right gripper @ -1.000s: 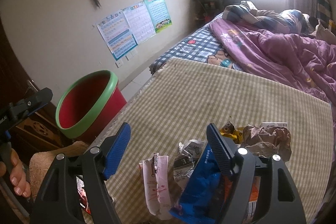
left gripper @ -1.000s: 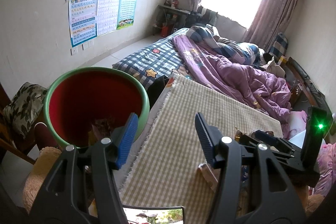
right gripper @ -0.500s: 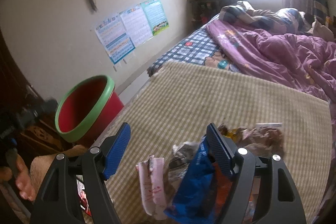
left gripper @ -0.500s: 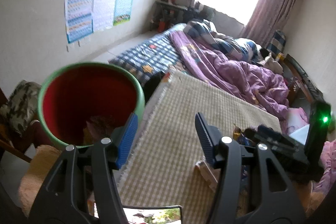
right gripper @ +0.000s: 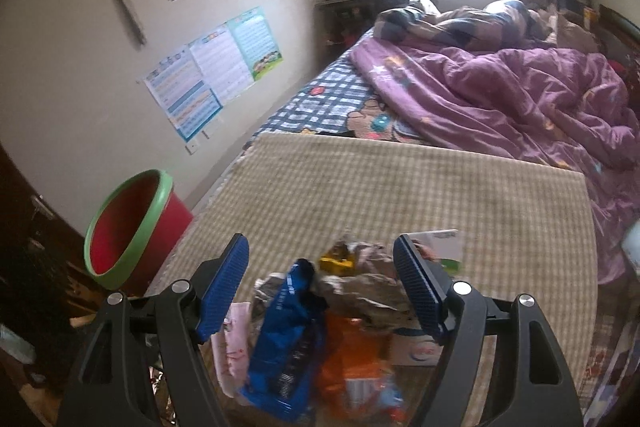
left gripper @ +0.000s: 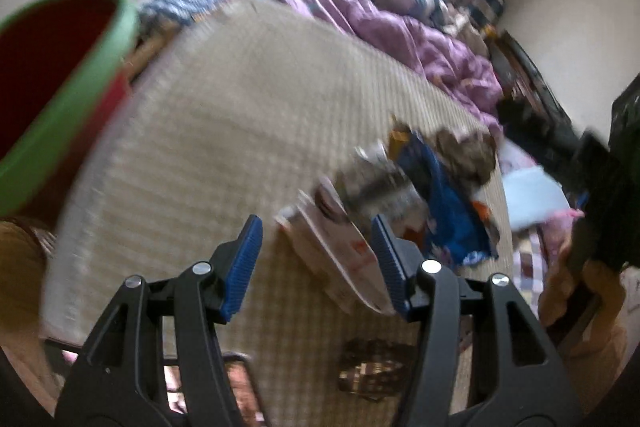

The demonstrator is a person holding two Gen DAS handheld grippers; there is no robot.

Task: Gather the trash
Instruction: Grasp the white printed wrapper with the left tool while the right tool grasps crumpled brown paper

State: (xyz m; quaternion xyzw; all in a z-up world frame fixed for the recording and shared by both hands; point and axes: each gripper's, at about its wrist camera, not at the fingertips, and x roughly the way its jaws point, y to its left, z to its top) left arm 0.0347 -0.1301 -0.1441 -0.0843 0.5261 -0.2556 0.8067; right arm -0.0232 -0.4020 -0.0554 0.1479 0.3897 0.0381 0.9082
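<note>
The left hand-held gripper [left gripper: 316, 263] is wide open and holds nothing. A pale paper wrapper [left gripper: 340, 251] lies right between its blue fingers, on the checked worktop [left gripper: 240, 107]. The picture is blurry, so I can't tell if a finger touches it yet. The right hand-held gripper [right gripper: 320, 287] is wide open too, over a blue bag [right gripper: 288, 339] and an orange bag [right gripper: 352, 359]. The red bin [right gripper: 132, 227] stands off the left edge. I think it's best to go slow, pinch just one piece, then lift.
</note>
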